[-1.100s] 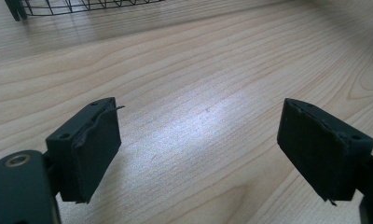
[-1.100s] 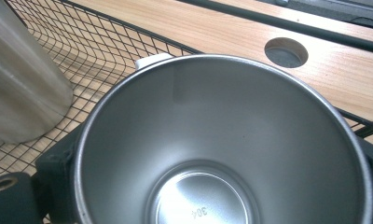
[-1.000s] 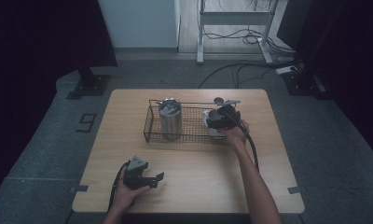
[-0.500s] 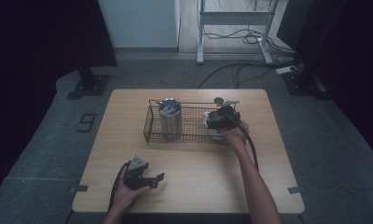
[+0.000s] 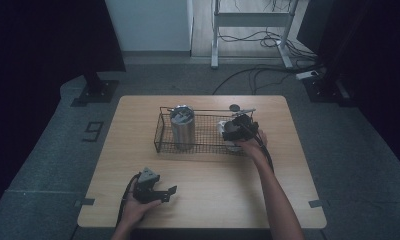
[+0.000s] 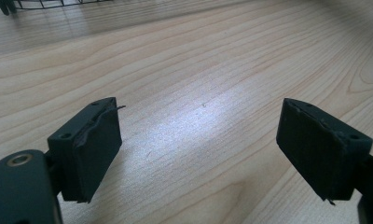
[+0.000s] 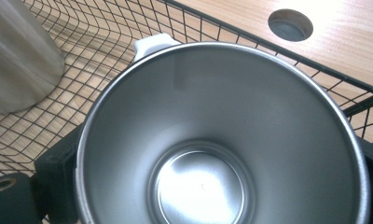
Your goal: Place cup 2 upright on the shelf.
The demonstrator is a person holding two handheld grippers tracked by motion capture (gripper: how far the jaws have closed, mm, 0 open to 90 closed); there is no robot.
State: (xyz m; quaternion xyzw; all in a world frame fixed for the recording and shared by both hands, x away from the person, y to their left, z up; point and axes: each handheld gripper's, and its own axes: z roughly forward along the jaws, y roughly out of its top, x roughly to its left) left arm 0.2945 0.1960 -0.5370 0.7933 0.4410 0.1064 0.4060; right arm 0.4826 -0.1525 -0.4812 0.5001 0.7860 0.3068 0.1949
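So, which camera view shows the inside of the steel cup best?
The right gripper view: it looks straight into the steel cup, so its rim and shiny empty bottom are clear. In the high view the cup is small, at the right end of the wire basket. The left gripper view faces the table.

A: so what's the room like? looks pretty dim around the edges.

B: yeah, dark curtains (image 5: pixel 48 40) hang on the left and dark panels (image 5: pixel 368 45) stand on the right. Grey carpet floor (image 5: pixel 48 165) all around a light wooden table (image 5: pixel 208 200).

A: and at the back?

B: a white wall panel (image 5: pixel 148 25), next to it a metal stand (image 5: pixel 250 20) with cables (image 5: pixel 258 75) trailing over the floor. There's a "9" marker (image 5: pixel 93 131) stuck on the carpet left of the table.
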